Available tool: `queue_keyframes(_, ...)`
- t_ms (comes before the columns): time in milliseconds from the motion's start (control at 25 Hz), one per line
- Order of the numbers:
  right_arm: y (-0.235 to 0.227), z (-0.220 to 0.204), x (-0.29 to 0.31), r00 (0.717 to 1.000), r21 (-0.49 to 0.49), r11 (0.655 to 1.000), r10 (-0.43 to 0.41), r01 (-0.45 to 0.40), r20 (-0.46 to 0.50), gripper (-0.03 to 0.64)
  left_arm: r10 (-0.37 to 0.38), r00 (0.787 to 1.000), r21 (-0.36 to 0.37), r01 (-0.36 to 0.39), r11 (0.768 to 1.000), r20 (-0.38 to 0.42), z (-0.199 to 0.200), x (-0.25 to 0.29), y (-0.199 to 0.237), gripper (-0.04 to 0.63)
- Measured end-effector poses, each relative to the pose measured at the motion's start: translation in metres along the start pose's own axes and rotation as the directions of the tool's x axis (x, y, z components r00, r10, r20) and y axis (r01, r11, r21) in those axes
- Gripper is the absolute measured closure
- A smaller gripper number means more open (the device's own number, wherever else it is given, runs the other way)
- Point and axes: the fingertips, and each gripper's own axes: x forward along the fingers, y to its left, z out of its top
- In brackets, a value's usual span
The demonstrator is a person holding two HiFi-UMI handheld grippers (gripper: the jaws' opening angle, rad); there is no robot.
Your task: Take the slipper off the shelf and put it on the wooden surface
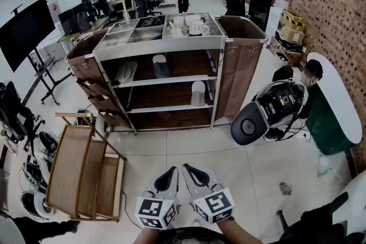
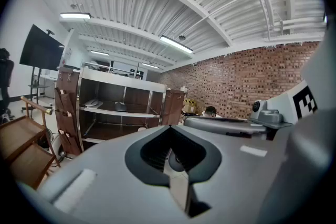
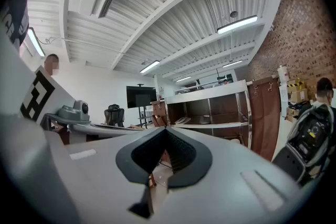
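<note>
Both of my grippers hung low and side by side over the tiled floor [image 1: 189,148]. My left gripper [image 1: 170,173] and right gripper [image 1: 189,172] were each clenched on nothing. Ahead stood the metal shelf cart [image 1: 166,46]. A grey slipper [image 1: 160,66] lay mid-way along its upper shelf, with white slippers [image 1: 126,71] toward the left edge. A lone white slipper [image 1: 198,93] sat one shelf lower, near the right edge. The wooden rack [image 1: 86,171] stood to my left.

Bright, even ceiling strip lights [image 2: 176,44] — strong fisheye warp, dark corners.
</note>
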Motion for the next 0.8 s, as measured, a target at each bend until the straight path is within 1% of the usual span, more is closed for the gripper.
queue_keyframes(280,-0.009,0.002,0.007,1.0,-0.002,1.0,0.02,-0.02,-0.002,0.617,0.021,1.0,-0.012,-0.021,1.0,0.002,0.001,0.016,0.006,0.589)
queue_keyframes(440,-0.019,-0.001,0.019,1.0,-0.01,1.0,0.017,-0.017,-0.014,0.617,0.022,1.0,-0.021,-0.022,1.0,0.004,0.002,0.03,0.017,0.589)
queue_keyframes(800,-0.044,0.01,0.081,1.0,-0.033,0.999,0.001,-0.001,-0.012,0.617,0.009,1.0,-0.013,-0.009,1.0,0.017,0.024,0.072,0.062,0.589)
